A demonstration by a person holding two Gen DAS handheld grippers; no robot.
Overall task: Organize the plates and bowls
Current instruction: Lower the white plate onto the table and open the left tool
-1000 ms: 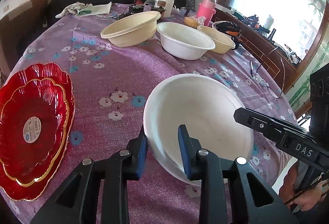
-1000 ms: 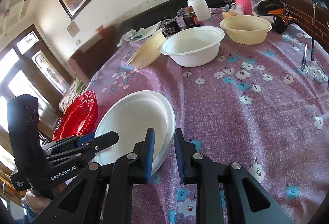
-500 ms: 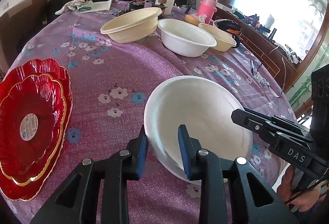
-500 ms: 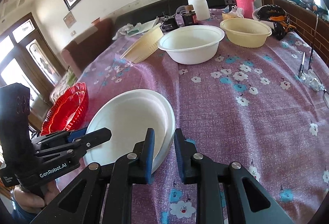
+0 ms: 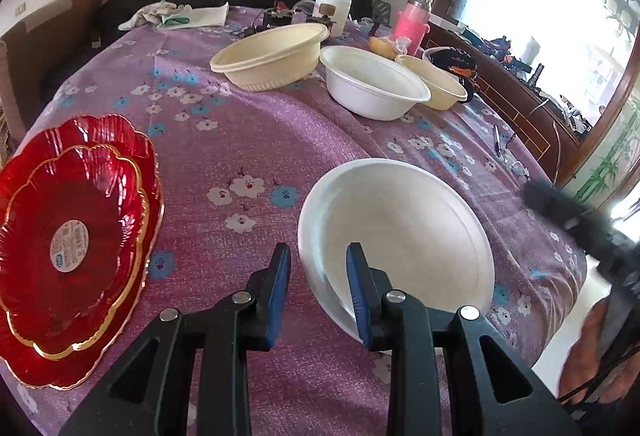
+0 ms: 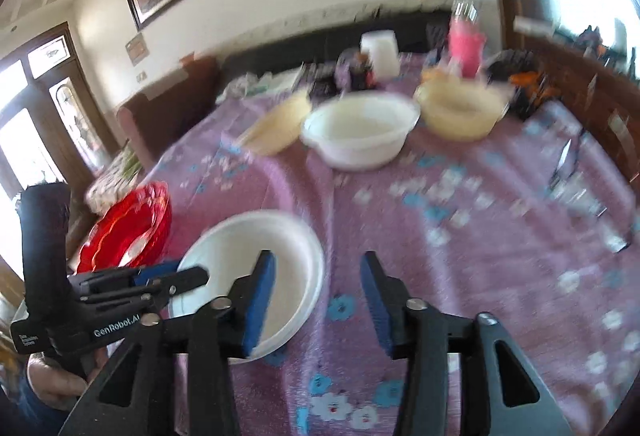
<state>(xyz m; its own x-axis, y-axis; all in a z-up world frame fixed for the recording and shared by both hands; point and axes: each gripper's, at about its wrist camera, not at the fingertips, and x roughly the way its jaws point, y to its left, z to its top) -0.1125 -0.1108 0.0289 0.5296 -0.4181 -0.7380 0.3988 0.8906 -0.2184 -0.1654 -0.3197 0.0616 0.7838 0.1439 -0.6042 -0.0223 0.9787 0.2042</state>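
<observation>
Right hand-held gripper (image 6: 318, 298) hovers with its jaws apart, having just been opening, its pads clear of the white plate (image 6: 260, 268) whose rim lies just left of the gap. Left hand-held gripper (image 5: 318, 290) straddles the plate's near rim (image 5: 396, 236), jaws narrowly apart; whether the pads press it I cannot tell. Red plates (image 5: 68, 240) lie stacked on the table (image 5: 256, 140) to the left; bowls (image 5: 372, 84) stand farther back.

Daylight is blowing out the window (image 5: 552, 8) at upper right, fisheye edges are darkening and bending, and the right wrist view is smearing, seemingly from motion.
</observation>
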